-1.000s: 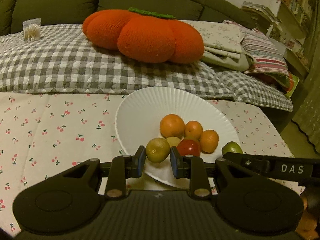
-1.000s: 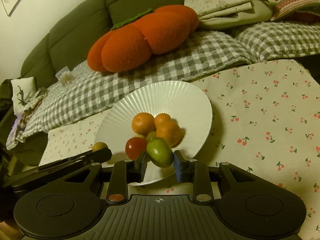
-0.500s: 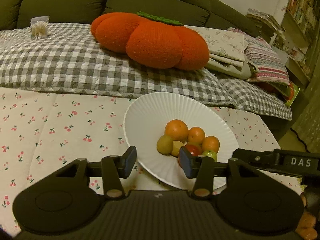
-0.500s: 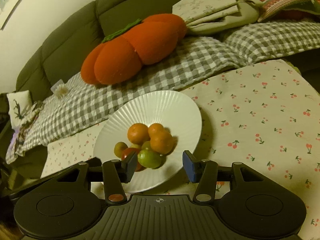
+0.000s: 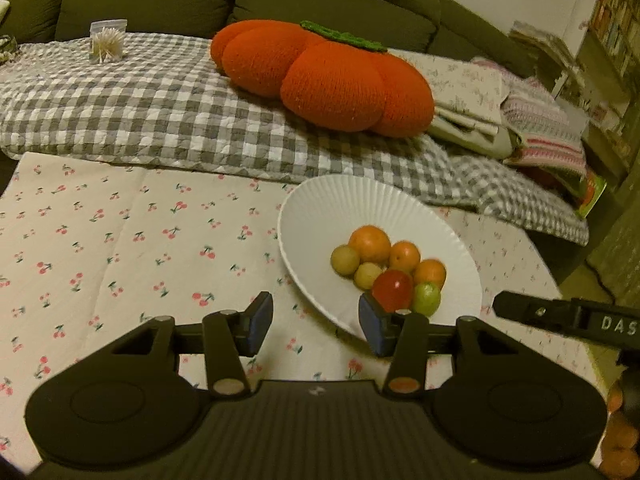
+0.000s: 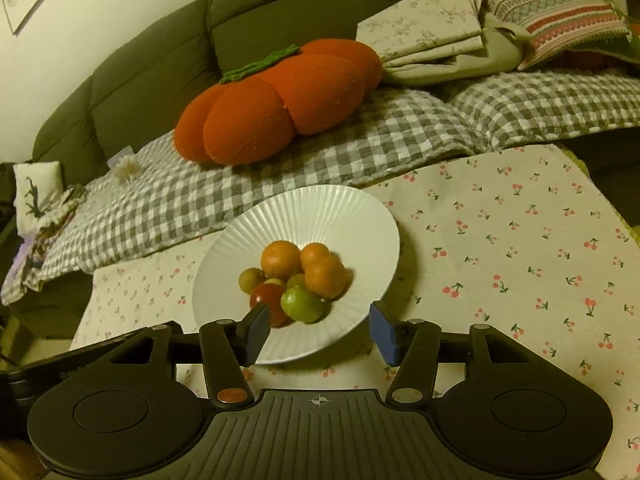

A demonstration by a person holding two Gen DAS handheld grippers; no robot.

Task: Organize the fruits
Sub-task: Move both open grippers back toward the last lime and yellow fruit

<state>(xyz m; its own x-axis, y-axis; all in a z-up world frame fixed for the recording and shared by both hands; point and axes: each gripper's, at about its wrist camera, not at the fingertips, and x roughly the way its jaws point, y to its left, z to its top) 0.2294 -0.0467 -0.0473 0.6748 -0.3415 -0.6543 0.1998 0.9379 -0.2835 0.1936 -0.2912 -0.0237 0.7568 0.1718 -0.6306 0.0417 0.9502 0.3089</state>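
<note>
A white ribbed plate (image 5: 352, 204) (image 6: 360, 216) sits on the cherry-print tablecloth and holds several fruits in a heap: oranges (image 5: 369, 243) (image 6: 280, 259), yellow-green fruits (image 5: 345, 260) (image 6: 251, 278), a red tomato (image 5: 393, 289) (image 6: 269, 296) and a green lime (image 5: 426, 299) (image 6: 301, 304). My left gripper (image 5: 316, 323) is open and empty, just short of the plate's near-left rim. My right gripper (image 6: 318, 334) is also open and empty, at the plate's near rim. The right gripper's black bar (image 5: 568, 315) shows at the right of the left wrist view.
A sofa with a grey checked blanket (image 5: 152, 108) borders the table's far side. An orange pumpkin cushion (image 5: 324, 76) (image 6: 276, 100), folded cloths (image 6: 436, 36) and a bag of toothpicks (image 5: 106, 40) lie on it. More oranges (image 5: 620, 440) show at the lower right corner.
Both grippers opened and let their fruits go onto the plate: the left a yellow-green fruit, the right the green lime. Both then pulled back from the plate.
</note>
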